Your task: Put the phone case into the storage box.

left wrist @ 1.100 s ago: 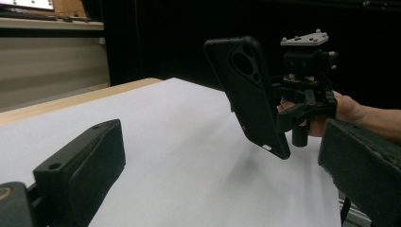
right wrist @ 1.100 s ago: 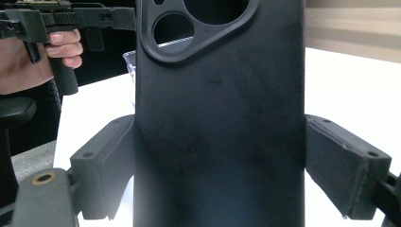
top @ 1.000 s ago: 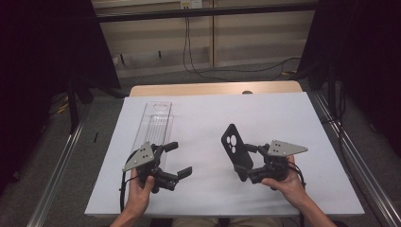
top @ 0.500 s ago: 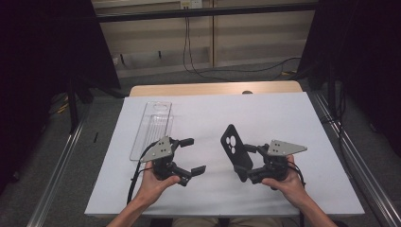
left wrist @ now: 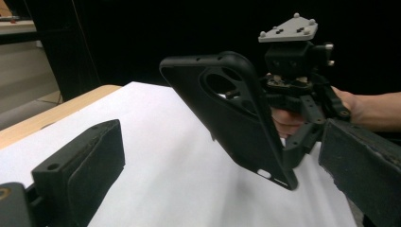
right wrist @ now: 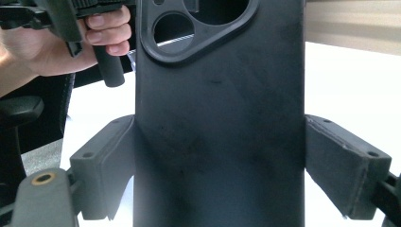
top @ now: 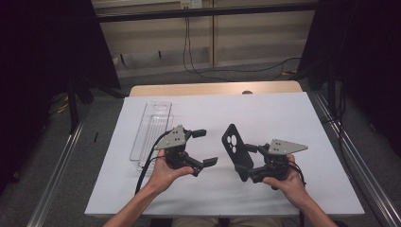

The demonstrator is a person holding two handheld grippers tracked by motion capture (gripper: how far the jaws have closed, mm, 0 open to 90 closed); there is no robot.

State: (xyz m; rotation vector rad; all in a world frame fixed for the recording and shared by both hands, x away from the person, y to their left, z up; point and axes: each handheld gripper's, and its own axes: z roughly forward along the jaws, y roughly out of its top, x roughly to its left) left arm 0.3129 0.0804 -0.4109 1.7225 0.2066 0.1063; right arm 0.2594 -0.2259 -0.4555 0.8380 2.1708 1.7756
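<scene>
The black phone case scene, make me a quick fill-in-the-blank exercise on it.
1. The right hand-held gripper is shut on a black ____ case.
2. The left hand-held gripper has its jaws ____.
3. The clear plastic tray lies on the ____ side of the white table.

Missing words: phone; open; left

One black phone case [top: 234, 150]. One clear plastic tray [top: 150, 127]. Two handheld tools: the left tool [top: 202, 147] and the right tool [top: 242, 166]. Two hands, one on each tool. One white-topped bench [top: 283, 113].
</scene>
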